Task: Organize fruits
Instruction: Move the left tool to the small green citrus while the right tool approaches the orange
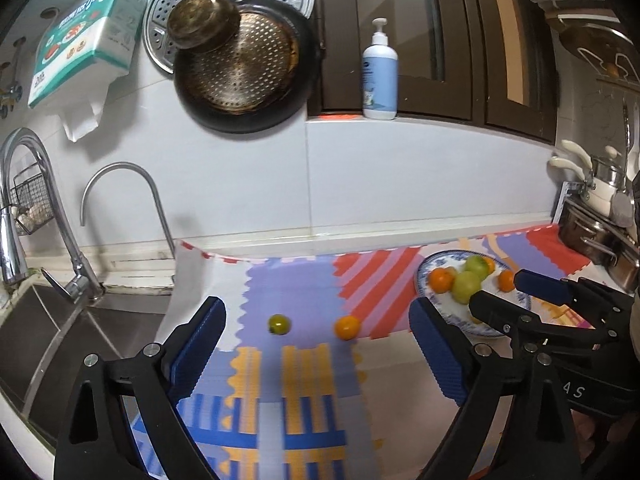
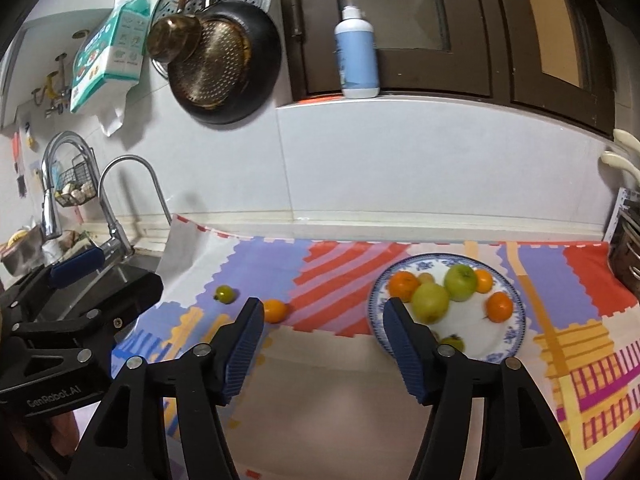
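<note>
White tiled wall behind the counter — dark wooden window frame above.

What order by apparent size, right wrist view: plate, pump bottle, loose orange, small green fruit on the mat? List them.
plate
pump bottle, though farther away
loose orange
small green fruit, only slightly smaller

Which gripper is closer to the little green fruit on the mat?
Left. The left hand-held gripper points right at the green fruit. The right hand-held gripper is farther off, by the plate.
</note>
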### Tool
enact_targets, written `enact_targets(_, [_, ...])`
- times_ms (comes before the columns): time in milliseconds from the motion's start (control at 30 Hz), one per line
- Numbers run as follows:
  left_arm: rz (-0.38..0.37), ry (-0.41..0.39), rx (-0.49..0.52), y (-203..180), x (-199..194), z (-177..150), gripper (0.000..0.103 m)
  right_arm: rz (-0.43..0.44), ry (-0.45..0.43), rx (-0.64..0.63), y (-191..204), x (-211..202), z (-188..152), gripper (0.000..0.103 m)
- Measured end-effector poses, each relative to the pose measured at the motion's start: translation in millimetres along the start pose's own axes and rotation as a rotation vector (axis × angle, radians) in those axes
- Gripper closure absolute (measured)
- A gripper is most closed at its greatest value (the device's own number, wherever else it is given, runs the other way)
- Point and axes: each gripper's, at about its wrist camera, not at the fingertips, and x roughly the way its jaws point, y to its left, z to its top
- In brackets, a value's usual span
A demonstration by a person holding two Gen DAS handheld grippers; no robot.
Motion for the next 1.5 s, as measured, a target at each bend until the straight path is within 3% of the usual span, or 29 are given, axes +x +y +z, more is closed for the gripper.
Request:
enact_targets(433, [-0.006, 0.001, 0.052, 45.6, 22.8, -6.8, 0.009, 0.0, 0.03, -0.019, 48.1, 33.6, -0.6, 0.039])
enact_targets(900, [-0.066, 0.095, 0.103, 66.1, 89.8, -17.7, 0.013, -0.01, 0.114, -0.045, 61.8, 93.4, -2.0, 0.039])
enact_targets(1500, [-0.219, 0.296, 0.198, 67.7, 185.1, -45.6, 0.044, 0.006, 0.277, -0.05, 52.6, 180.0, -21.7, 0.04])
